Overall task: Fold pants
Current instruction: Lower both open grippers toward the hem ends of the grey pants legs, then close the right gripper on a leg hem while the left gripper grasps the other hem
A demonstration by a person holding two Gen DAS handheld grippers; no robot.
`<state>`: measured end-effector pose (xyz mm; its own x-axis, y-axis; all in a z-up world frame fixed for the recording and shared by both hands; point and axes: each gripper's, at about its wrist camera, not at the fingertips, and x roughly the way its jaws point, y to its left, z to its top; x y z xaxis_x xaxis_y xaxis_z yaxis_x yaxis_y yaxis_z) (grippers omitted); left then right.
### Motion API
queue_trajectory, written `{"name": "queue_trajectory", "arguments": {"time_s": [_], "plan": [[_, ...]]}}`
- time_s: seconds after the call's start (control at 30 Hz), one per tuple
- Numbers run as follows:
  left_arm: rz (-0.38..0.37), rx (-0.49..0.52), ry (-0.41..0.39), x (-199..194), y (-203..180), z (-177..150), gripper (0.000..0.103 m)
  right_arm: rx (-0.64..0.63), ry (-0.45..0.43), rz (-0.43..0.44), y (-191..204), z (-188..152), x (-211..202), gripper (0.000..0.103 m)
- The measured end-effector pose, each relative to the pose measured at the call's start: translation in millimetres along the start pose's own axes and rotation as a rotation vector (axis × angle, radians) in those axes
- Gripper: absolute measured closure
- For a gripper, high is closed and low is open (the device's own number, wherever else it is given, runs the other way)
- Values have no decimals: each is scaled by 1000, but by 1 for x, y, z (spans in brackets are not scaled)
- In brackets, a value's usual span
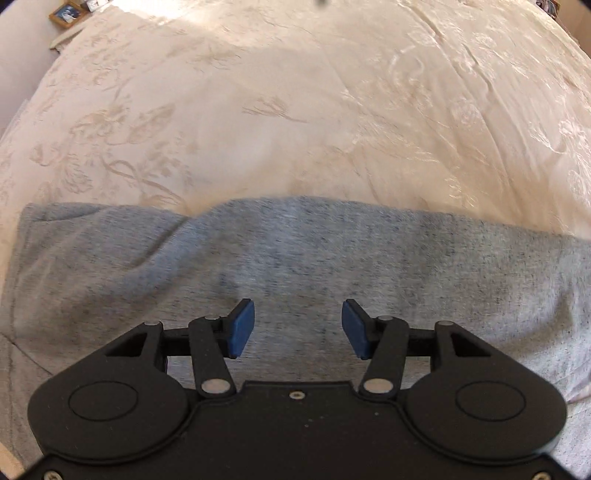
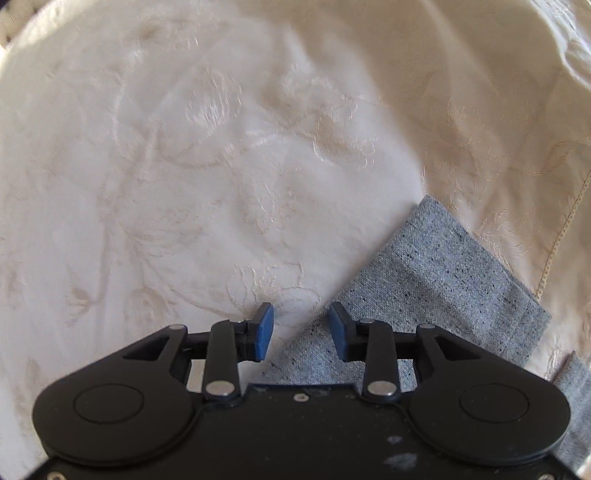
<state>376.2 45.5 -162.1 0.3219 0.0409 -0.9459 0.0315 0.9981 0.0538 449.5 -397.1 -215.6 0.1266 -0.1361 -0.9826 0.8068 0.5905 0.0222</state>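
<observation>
Grey heathered pants (image 1: 295,258) lie flat across a cream embroidered bedspread (image 1: 258,110). In the left wrist view they fill the lower half, their far edge running straight across. My left gripper (image 1: 298,328) hovers over the grey cloth, open, nothing between its blue pads (image 1: 242,328). In the right wrist view a leg end of the pants (image 2: 436,273) runs diagonally from the lower middle up to the right, with its hem at the right. My right gripper (image 2: 302,330) is open above the leg's left edge; one pad is over the bedspread (image 2: 184,166), the other over the cloth.
A framed picture (image 1: 68,13) stands past the bed's far left corner. The bedspread's corded edge (image 2: 561,236) shows at the right of the right wrist view, with folds of cream fabric beyond.
</observation>
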Motion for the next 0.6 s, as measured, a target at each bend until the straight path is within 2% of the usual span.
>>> {"name": "queue_trajectory", "arguments": {"time_s": [0.07,0.17,0.2,0.23,0.27,0.47,0.6], "plan": [[10,-2,-7,-2,9,1,44,-11,16,-48,5,-2,7,70],[22,-15,-11,-4,23,1,44,-45,11,-86,4,-8,8,81],[22,-25,-12,-6,24,-2,44,-49,9,-68,-1,-11,5,87],[21,-35,-10,-8,27,-2,44,-48,12,-35,-6,-13,3,103],[16,-46,-9,-9,33,1,44,-39,19,-2,-12,-14,1,102],[-24,-135,14,-9,66,22,44,-70,-46,77,-48,-37,-35,102],[-62,-180,41,-9,84,39,44,-109,-104,97,-73,-76,-67,102]]}}
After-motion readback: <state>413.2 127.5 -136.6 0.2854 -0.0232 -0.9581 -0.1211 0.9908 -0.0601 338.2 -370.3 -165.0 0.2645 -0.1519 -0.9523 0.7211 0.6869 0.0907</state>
